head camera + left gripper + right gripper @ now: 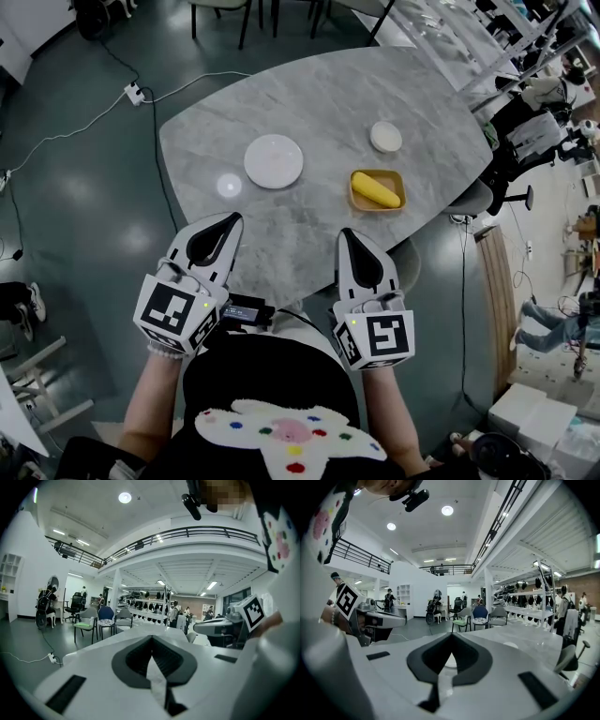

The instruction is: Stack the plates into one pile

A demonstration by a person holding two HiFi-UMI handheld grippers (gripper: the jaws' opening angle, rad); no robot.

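My left tongs (231, 218) and right tongs (345, 233) are closed tight, holding nothing. On the worktop (328, 94), a yellow dish (355, 191) sits between my right tongs and the small plate (385, 137). The big plate (274, 160) lies apart.

right gripper (451, 637): jaws together, empty | beyond tips: probably white plate (450, 661) | left gripper (401, 619) at left

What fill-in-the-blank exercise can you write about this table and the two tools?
The large round plate on the table is ____. The square dish holds a ____ object. In the head view, the small plate lies ____ of the large one. The left tool and the right tool both have jaws that are ____.
Missing words: white; yellow; right; shut.
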